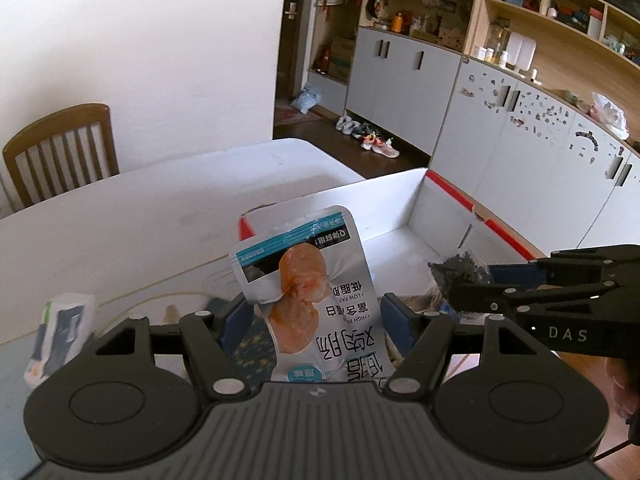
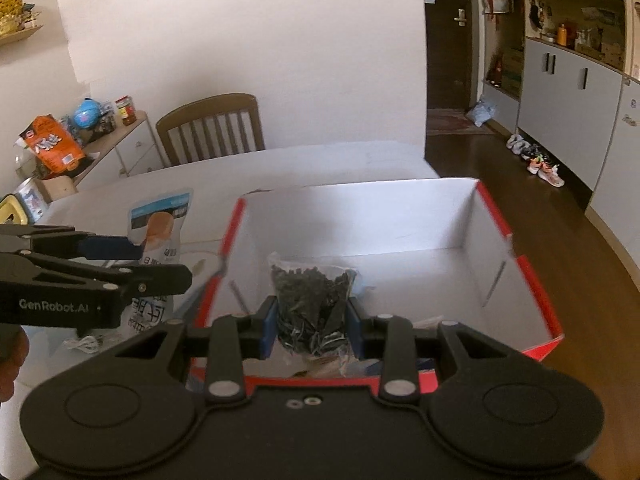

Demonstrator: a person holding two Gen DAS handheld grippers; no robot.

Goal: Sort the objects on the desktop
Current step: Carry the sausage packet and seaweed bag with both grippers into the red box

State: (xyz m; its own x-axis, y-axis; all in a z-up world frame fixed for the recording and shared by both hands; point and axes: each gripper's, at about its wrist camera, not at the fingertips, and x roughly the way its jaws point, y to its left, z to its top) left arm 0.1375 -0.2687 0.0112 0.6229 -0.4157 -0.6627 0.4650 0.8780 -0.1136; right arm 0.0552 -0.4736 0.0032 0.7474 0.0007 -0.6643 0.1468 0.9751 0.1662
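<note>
My left gripper holds a silver chicken-breast pouch upright, above the table just left of the white box with red edges. The pouch also shows in the right wrist view, pinched by the left gripper. My right gripper is shut on a clear bag of dark dried bits and holds it over the open box. In the left wrist view the right gripper and its bag show at the right.
A small white-and-dark packet lies on the white table at the left. A white cable lies by the box. A wooden chair stands behind the table. A side cabinet with snacks stands at the left.
</note>
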